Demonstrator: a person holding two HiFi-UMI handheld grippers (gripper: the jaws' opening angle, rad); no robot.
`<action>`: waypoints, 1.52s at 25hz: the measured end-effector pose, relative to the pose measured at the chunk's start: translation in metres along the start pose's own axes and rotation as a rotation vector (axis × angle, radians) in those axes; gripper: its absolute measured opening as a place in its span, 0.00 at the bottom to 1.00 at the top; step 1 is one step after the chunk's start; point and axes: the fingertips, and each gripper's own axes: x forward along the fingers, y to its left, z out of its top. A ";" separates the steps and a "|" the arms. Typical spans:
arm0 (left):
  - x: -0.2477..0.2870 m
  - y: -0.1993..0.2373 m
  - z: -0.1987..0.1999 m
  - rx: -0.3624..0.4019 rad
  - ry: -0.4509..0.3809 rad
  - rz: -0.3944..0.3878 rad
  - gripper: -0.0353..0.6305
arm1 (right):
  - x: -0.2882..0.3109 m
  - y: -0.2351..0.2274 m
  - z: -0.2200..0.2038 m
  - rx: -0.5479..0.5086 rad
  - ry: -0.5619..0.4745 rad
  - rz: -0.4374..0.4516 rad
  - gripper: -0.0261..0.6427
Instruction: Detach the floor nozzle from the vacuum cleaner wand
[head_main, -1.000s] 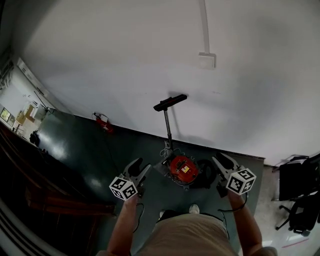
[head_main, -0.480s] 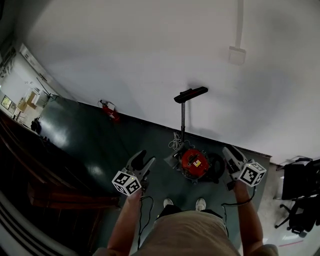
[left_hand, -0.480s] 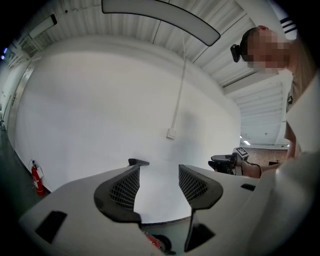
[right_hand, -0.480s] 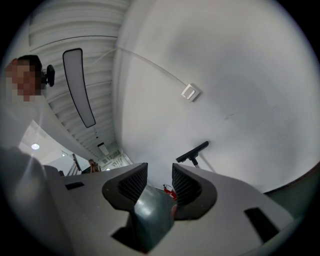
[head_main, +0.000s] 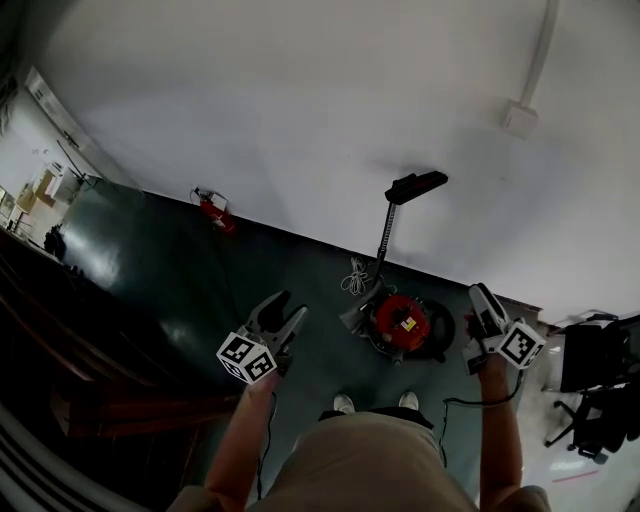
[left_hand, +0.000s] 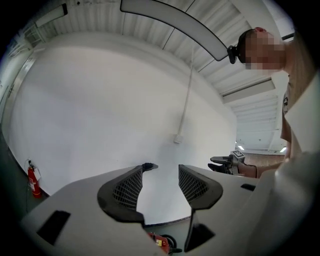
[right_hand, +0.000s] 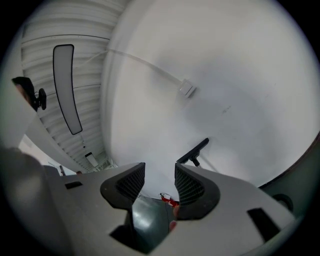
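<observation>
No print is legible anywhere. A yellow label (head_main: 408, 324) sits on the red vacuum body (head_main: 392, 308), right of the left gripper (head_main: 284, 310), too small to read.

I see open dark floor (head_main: 180, 270) left of the vacuum body (head_main: 405, 320), bare out to the fire extinguisher (head_main: 212, 210) at the foot of the wall (head_main: 300, 120), well apart. The wand (head_main: 383, 240) stands up from the body with free air on both sides. The floor nozzle (head_main: 417, 186) at its top sits close against the wall, little room behind; can't tell if touching. A cord coil (head_main: 357, 275) lies just left of the wand base, blocking low approach. Office chairs (head_main: 600, 385) crowd the far right.
</observation>
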 end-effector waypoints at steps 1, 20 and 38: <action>-0.001 0.008 0.000 0.002 0.000 -0.013 0.41 | 0.005 0.003 -0.005 0.006 -0.009 -0.006 0.30; 0.061 0.088 0.005 -0.099 0.059 -0.094 0.41 | 0.086 -0.027 -0.008 0.062 -0.012 -0.137 0.30; 0.223 0.089 -0.016 -0.005 0.243 -0.123 0.41 | 0.169 -0.109 0.041 0.190 0.005 -0.073 0.30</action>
